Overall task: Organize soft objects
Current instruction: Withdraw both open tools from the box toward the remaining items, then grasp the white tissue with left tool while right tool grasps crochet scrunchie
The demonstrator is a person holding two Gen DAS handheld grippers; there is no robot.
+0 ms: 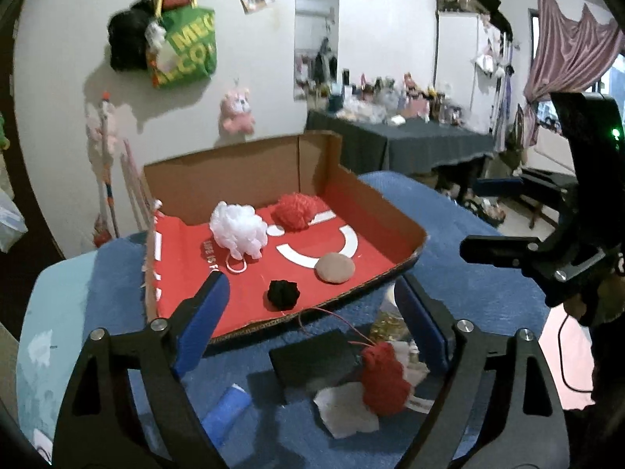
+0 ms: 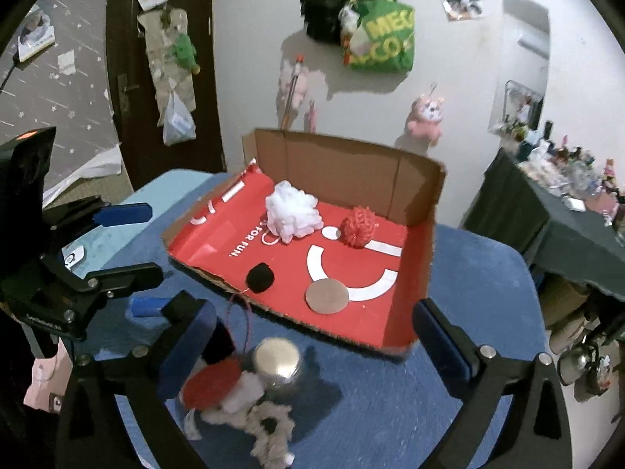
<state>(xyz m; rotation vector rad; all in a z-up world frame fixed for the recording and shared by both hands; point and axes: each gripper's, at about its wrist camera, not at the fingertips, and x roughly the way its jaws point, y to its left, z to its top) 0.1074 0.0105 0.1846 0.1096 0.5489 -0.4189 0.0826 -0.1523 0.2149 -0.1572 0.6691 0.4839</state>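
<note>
A red-lined cardboard box (image 1: 394, 211) (image 2: 422, 242) stands on the blue table. In it lie a white pouf (image 1: 238, 228) (image 2: 293, 211), a red yarn ball (image 1: 295, 209) (image 2: 358, 224), a black pom-pom (image 1: 283, 293) (image 2: 261, 276) and a tan round pad (image 1: 335, 267) (image 2: 327, 296). In front of the box lie a red yarn ball (image 1: 384, 383) (image 2: 211, 385), white cloth (image 1: 345, 410), a fuzzy grey piece (image 2: 269, 426) and a shiny jar (image 2: 278, 363). My left gripper (image 1: 312, 324) is open and empty above them. My right gripper (image 2: 312, 346) is open and empty.
A black flat pad (image 1: 312, 363) and a blue roll (image 1: 226, 410) lie on the table (image 1: 480, 285). The right gripper shows at the right in the left wrist view (image 1: 547, 258); the left gripper shows at the left in the right wrist view (image 2: 97, 242). A cluttered dark side table (image 1: 410, 136) stands behind.
</note>
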